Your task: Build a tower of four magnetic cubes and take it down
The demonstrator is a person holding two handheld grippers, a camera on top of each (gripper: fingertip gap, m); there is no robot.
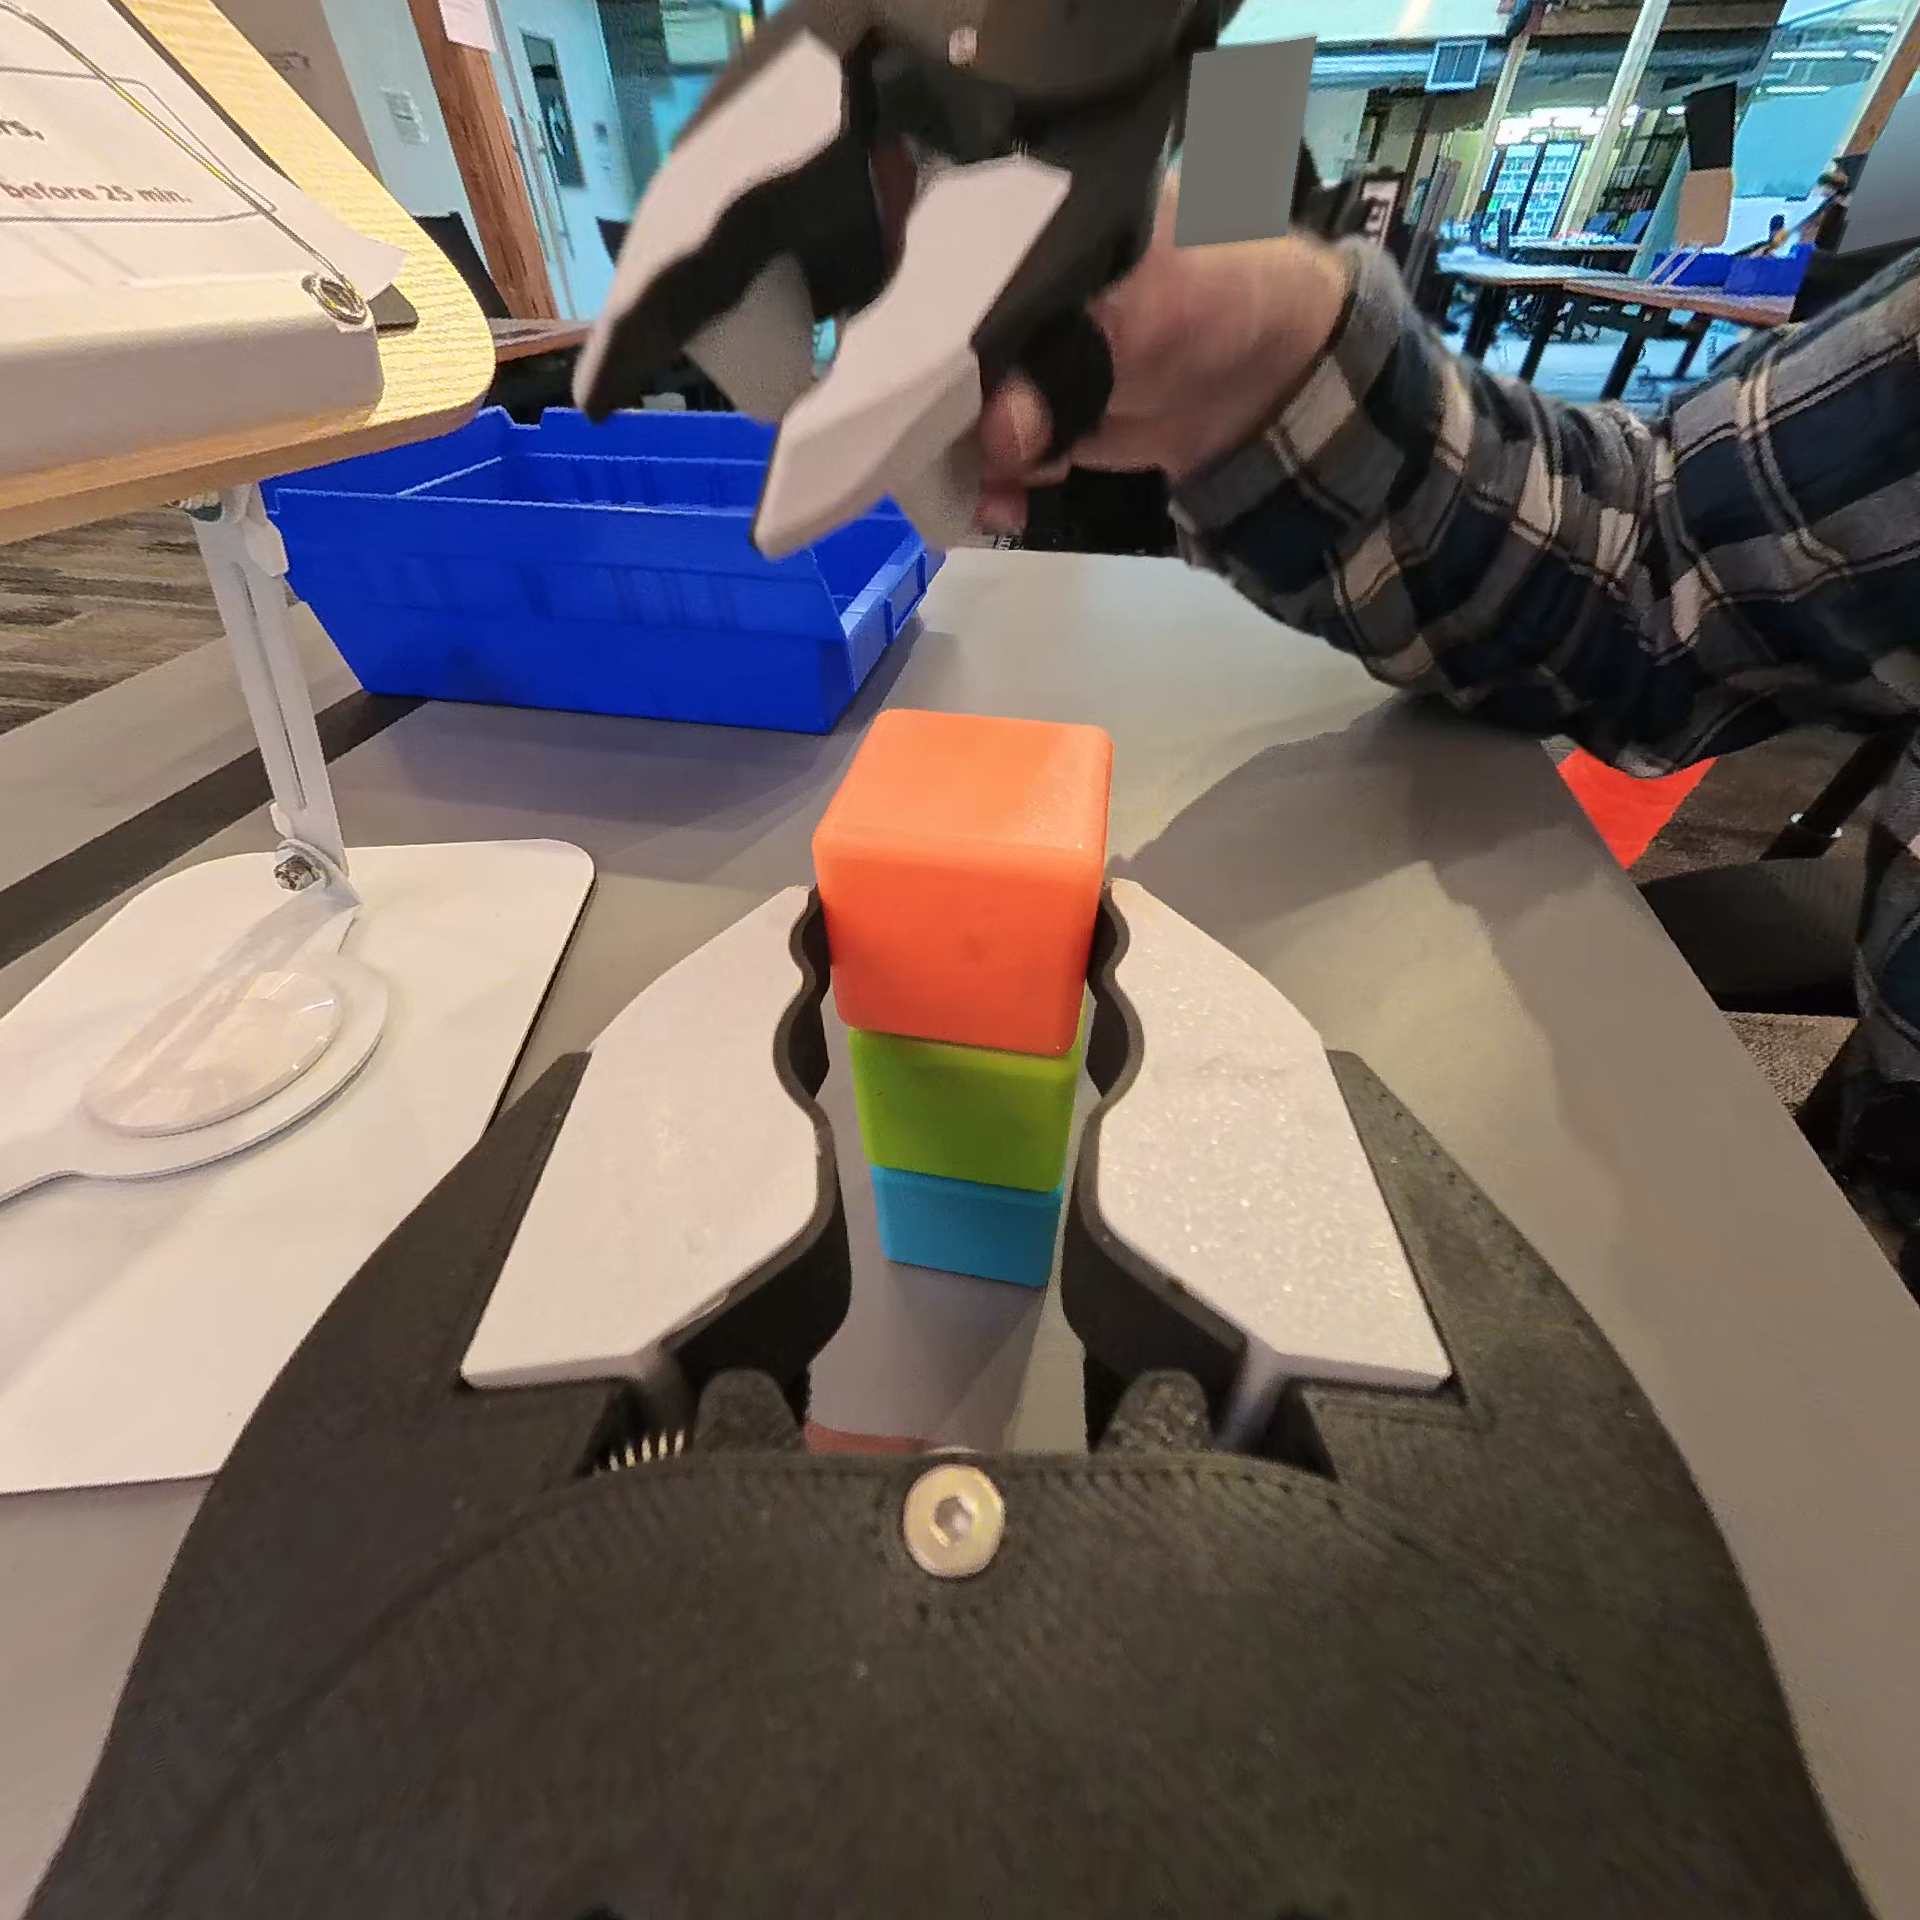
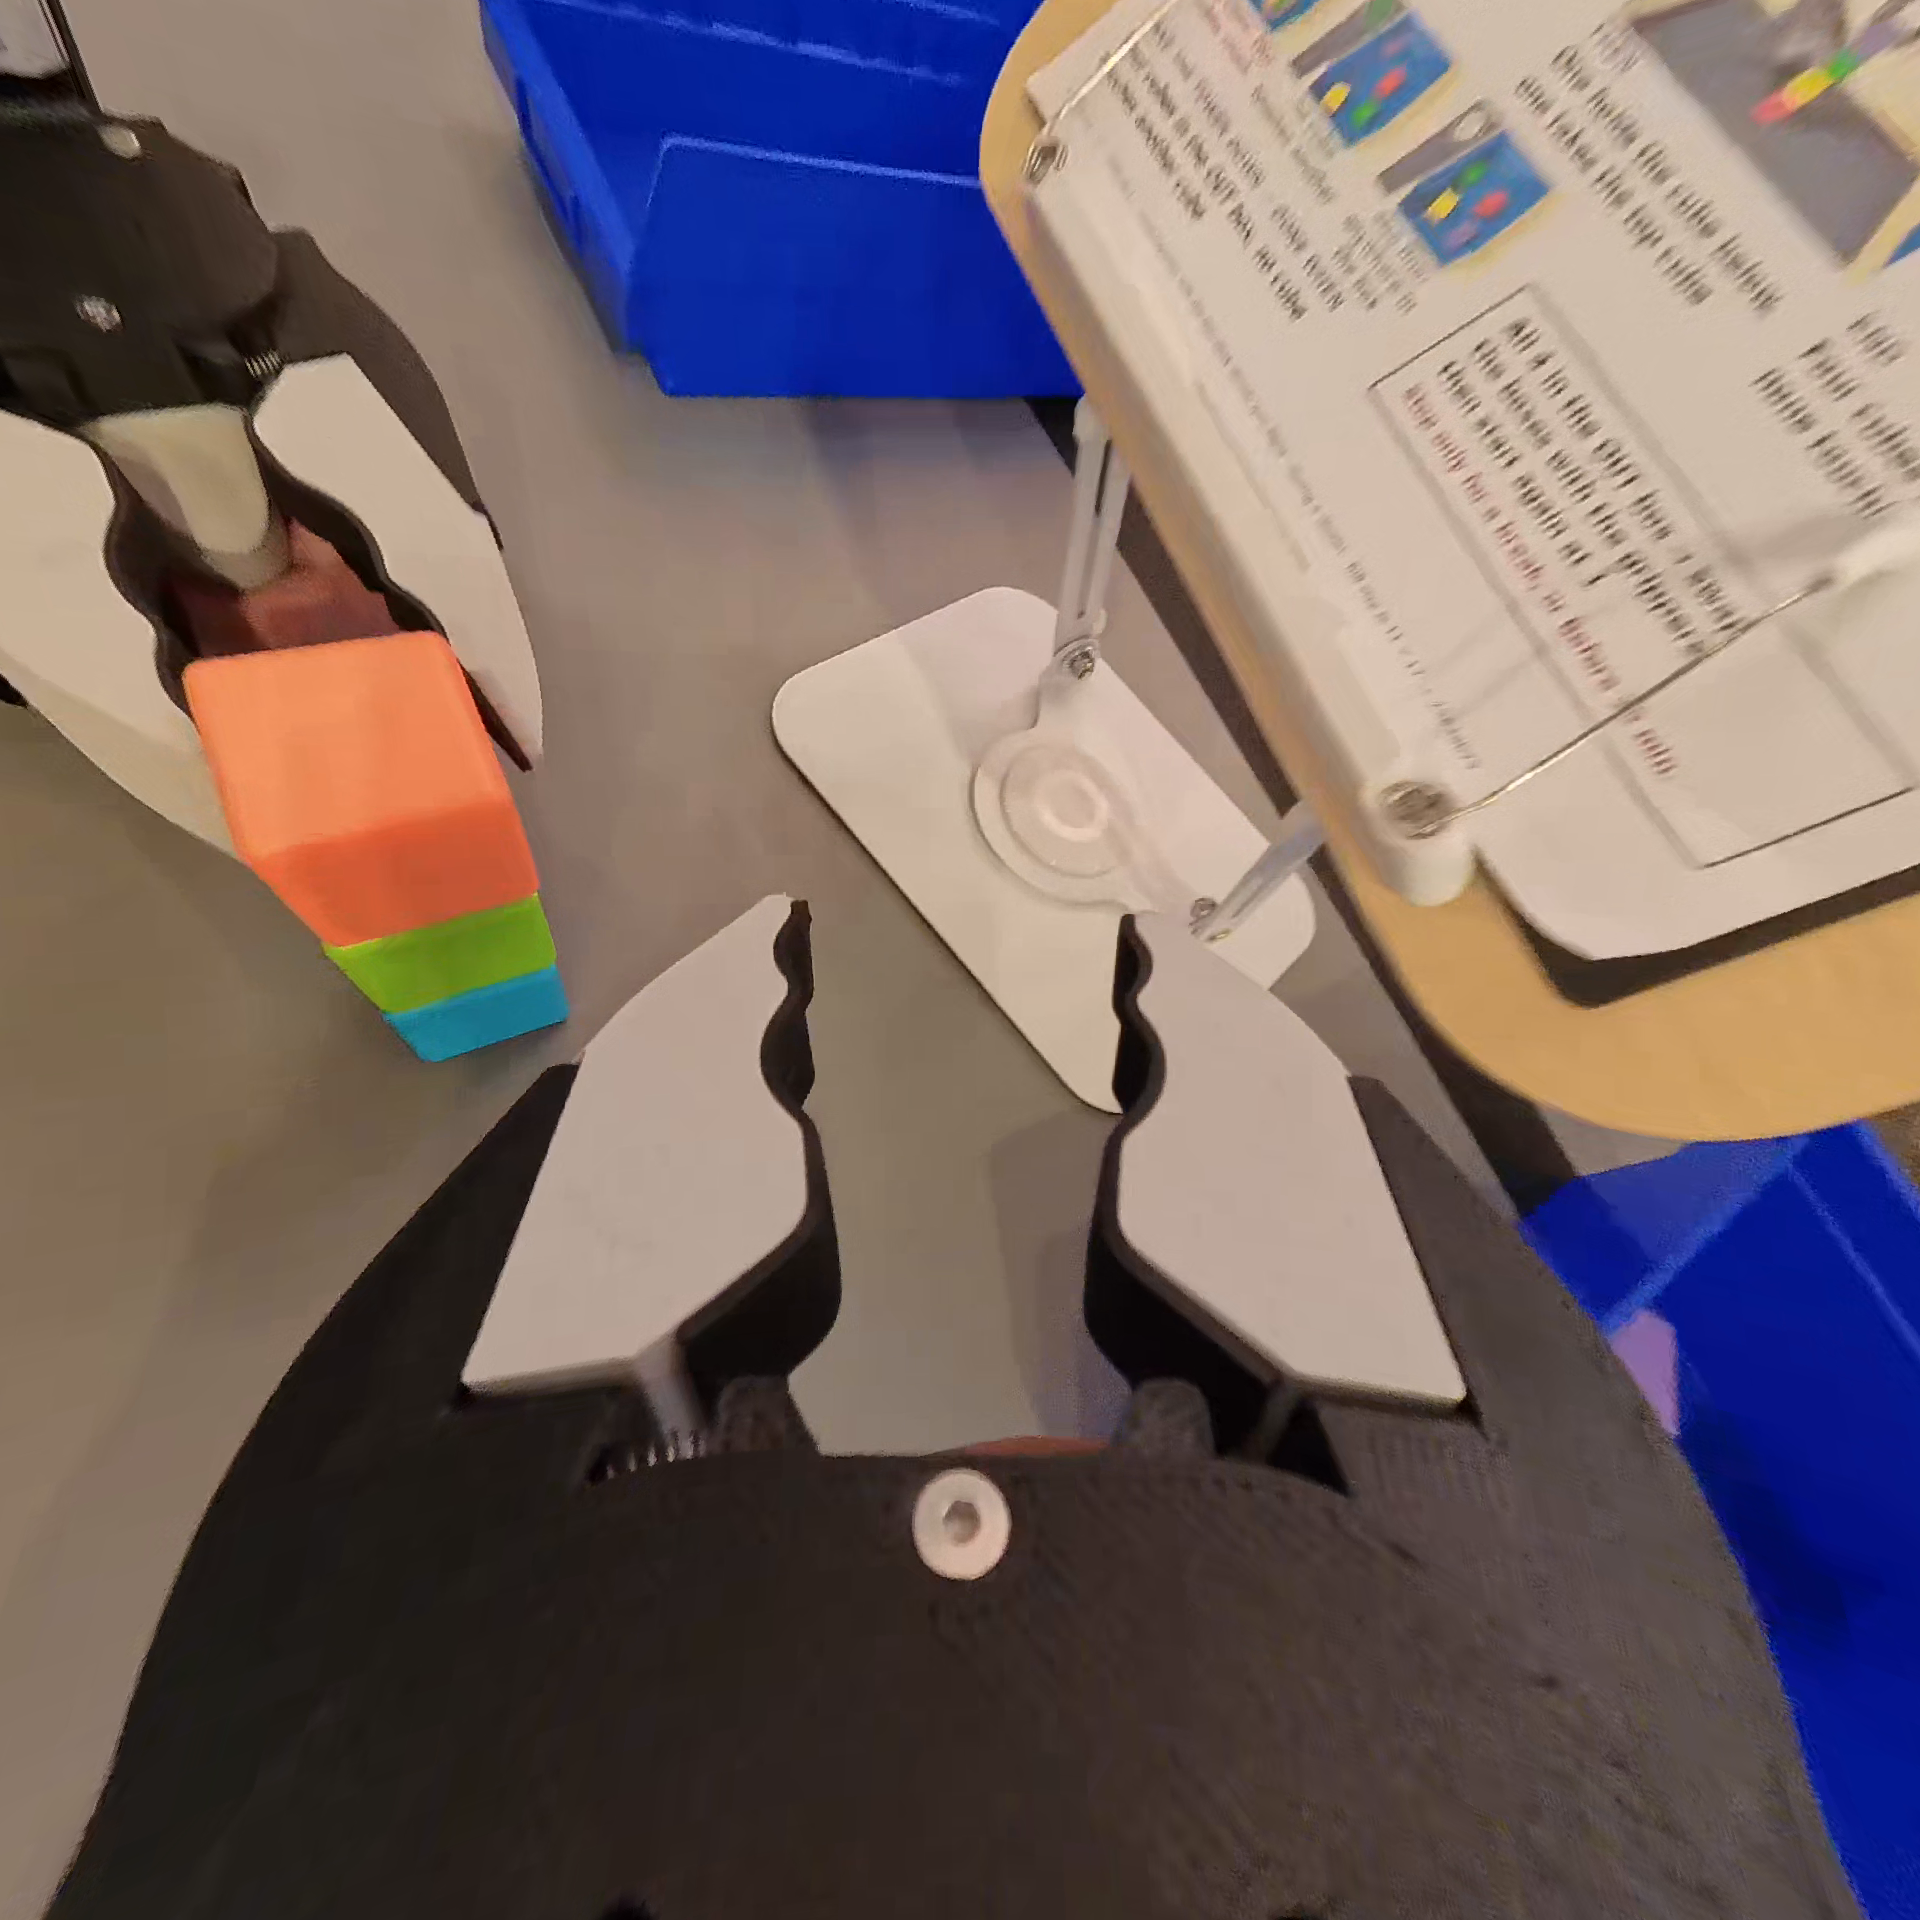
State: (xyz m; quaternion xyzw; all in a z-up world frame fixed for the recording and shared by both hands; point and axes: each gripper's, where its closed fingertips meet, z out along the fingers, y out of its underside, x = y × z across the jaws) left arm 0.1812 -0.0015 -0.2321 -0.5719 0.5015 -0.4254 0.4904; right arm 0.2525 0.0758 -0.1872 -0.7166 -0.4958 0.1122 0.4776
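A tower of three cubes stands on the grey table [image 1: 1299,831]: an orange cube [image 1: 961,831] on top, a green cube [image 1: 961,1117] in the middle and a blue cube [image 1: 966,1226] at the bottom. My left gripper [image 1: 961,899] is shut on the orange cube, one fingertip on each side. In the right wrist view the tower, orange [image 2: 353,790], green [image 2: 447,951] and blue [image 2: 478,1013], is at the left with the left gripper [image 2: 364,727] behind it. My right gripper [image 2: 961,935] is open and empty. It hovers above and beyond the tower [image 1: 686,468].
A blue bin [image 1: 582,582] stands behind the tower. A document stand with a white base [image 1: 260,997] and a wooden board [image 2: 1455,1039] holding a printed sheet is at the left. A second blue bin [image 2: 1766,1403] holds something purple [image 2: 1652,1351]. A plaid sleeve [image 1: 1558,520] reaches in.
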